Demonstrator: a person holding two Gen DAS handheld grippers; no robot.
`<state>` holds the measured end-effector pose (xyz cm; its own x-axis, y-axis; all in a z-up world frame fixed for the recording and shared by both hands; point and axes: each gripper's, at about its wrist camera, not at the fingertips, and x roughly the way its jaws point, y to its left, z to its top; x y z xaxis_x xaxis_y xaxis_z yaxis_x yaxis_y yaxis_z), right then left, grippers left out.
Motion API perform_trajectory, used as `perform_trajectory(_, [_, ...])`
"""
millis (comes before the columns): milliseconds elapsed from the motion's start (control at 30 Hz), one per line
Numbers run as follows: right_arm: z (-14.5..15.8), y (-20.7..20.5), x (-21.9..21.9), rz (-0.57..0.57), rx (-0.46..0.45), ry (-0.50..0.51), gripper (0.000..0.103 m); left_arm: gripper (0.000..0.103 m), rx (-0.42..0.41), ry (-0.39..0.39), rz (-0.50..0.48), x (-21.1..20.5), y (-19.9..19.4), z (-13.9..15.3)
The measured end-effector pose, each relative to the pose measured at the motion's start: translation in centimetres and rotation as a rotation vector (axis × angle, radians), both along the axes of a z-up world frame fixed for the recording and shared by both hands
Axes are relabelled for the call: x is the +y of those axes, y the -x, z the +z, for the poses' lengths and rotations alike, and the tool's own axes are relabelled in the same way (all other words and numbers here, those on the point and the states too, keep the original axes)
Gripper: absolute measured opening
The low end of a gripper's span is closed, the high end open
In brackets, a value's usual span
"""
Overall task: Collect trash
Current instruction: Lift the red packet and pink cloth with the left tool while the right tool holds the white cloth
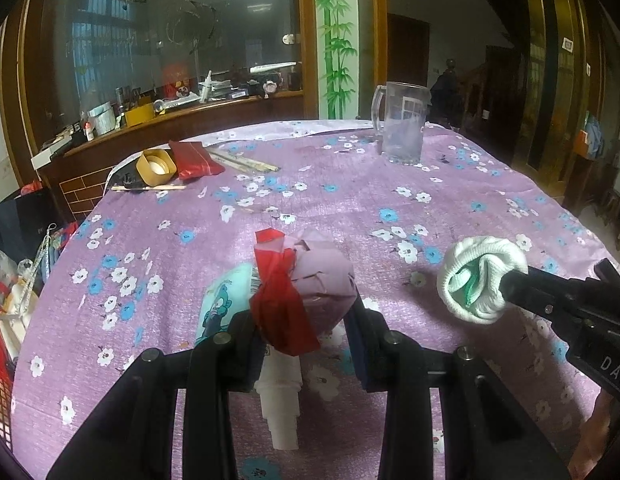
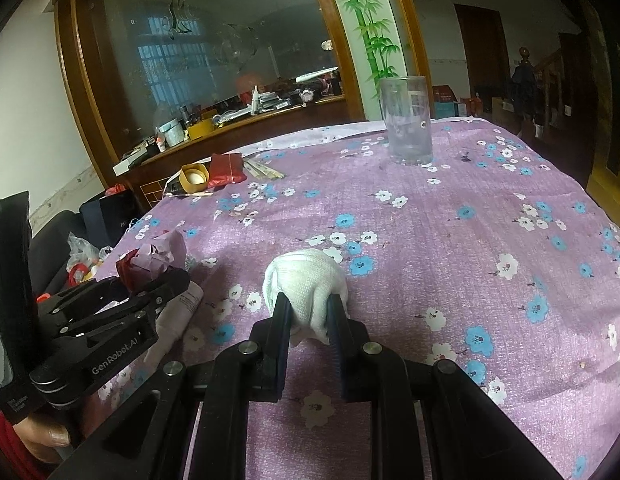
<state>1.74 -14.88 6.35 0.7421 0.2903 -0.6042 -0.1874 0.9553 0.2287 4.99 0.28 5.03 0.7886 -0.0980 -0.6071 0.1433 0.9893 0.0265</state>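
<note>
— What's in your left hand?

— My left gripper [image 1: 306,320] is clamped on a crumpled wad of paper [image 1: 322,284], pale purple with a red scrap wrapped around it. The fingers [image 1: 238,344] press in on both sides of it, and it sits just above the flowered tablecloth [image 1: 390,192]. Under it lie a white tube [image 1: 280,400] and a light blue packet with a cartoon figure [image 1: 222,304].

— And the right?

— My right gripper [image 2: 310,316] is closed on a balled-up white cloth [image 2: 306,276]. From the left camera I can see green inside its folds. Whether it touches the tablecloth I can't tell.

— How far apart are the two?

— Near each other, side by side at the near edge of the table, not touching.

— Anything else on the table?

— A clear glass mug [image 1: 402,124] stands upright at the far side. At the far left sit a yellow lid [image 1: 156,166], a dark red pouch [image 1: 196,158] touching it, and some chopsticks [image 1: 246,162] just beside.
</note>
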Motion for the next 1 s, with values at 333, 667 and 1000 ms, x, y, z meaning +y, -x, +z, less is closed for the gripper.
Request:
perform_trajectory(333, [0.09, 0.05, 0.00, -0.006, -0.003, -0.004, 0.019, 0.034, -0.005, -0.017, 0.000, 0.03, 0.05, -0.04])
perform_trajectory(667, [0.10, -0.12, 0.17, 0.001, 0.006, -0.001, 0.019, 0.034, -0.012, -0.020, -0.011, 0.06, 0.18, 0.07])
perform_trajectory(1000, [0.10, -0.06, 0.31, 0.010, -0.002, 0.001, 0.019, 0.034, -0.011, -0.018, -0.012, 0.01, 0.20, 0.14])
